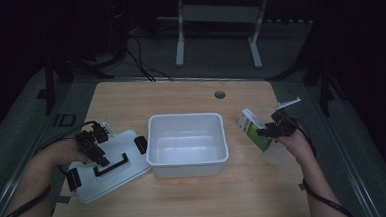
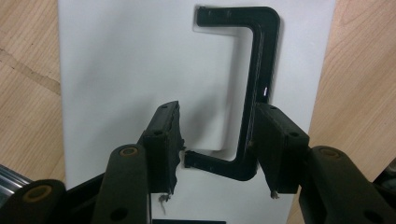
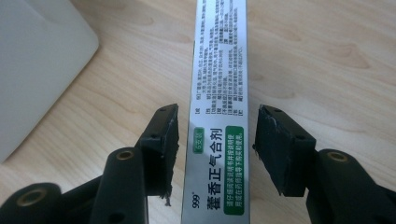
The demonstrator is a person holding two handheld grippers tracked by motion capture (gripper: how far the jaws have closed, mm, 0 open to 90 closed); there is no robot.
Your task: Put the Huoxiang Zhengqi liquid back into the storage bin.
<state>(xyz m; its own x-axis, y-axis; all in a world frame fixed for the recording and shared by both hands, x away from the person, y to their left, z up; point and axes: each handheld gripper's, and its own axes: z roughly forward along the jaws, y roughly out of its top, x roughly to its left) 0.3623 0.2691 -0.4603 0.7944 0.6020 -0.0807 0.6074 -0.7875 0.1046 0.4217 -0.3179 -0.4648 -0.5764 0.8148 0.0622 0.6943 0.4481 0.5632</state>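
Lid, white w/ black handle, lower left of high view on counter; left tongs spread astride handle. Tub centre. Box right of tub; right tongs spread either side, gaps visible.

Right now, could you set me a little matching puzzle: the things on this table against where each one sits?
Things:
1. lid
2. tub
3. box
4. handle

Places:
A. middle of the table
B. between the right gripper's open jaws
C. on the lid, between the left gripper's open jaws
D. flat on the table, left of the tub

Pairs: 1-D, 2-A, 3-B, 4-C
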